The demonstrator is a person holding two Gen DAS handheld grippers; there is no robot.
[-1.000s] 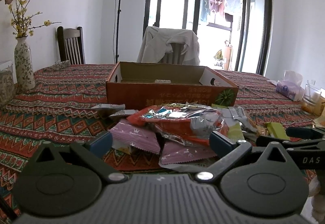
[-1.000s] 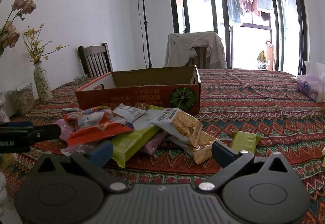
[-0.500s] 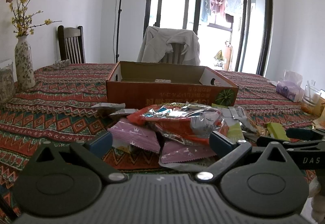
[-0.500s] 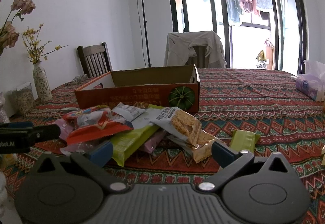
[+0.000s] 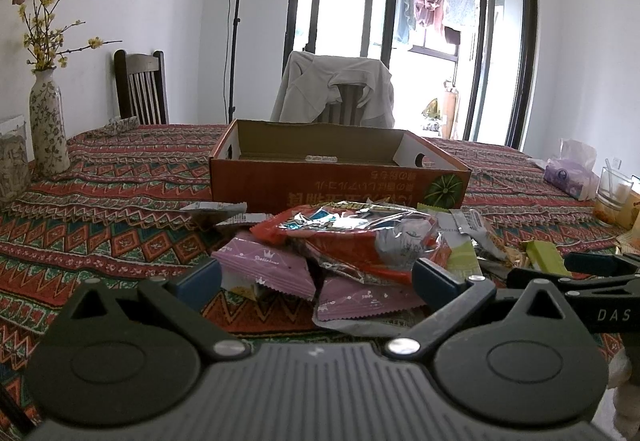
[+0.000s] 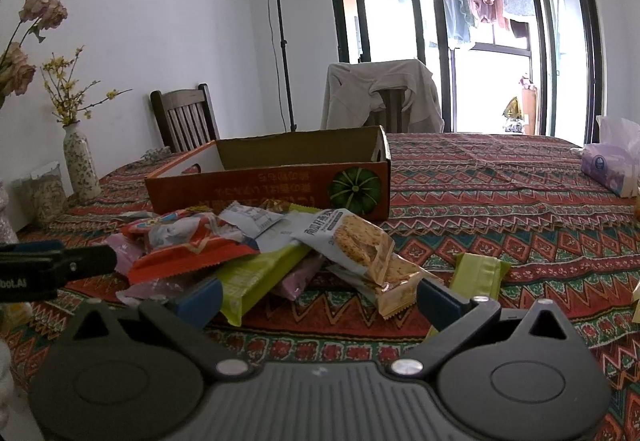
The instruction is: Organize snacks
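A heap of snack packets lies on the patterned tablecloth before an open orange cardboard box (image 5: 336, 189) (image 6: 272, 185). On top is a red and silver packet (image 5: 360, 237) (image 6: 188, 241), with pink packets (image 5: 264, 267) below it. A cracker packet (image 6: 356, 249), a long green bar (image 6: 260, 273) and a small green packet (image 6: 480, 275) (image 5: 546, 257) lie to the right. My left gripper (image 5: 316, 281) is open just short of the pink packets. My right gripper (image 6: 320, 293) is open near the green bar and crackers. Neither holds anything.
A flowered vase (image 5: 48, 137) (image 6: 82, 165) and a jar (image 6: 40, 193) stand at the table's left edge. A tissue pack (image 5: 568, 177) (image 6: 612, 165) and a glass (image 5: 614, 193) sit at the right. Chairs (image 5: 140, 89) stand behind the table, one draped with a garment (image 5: 336, 89).
Both views have shifted very slightly. The packets and the box lie as before, and both grippers stay open.
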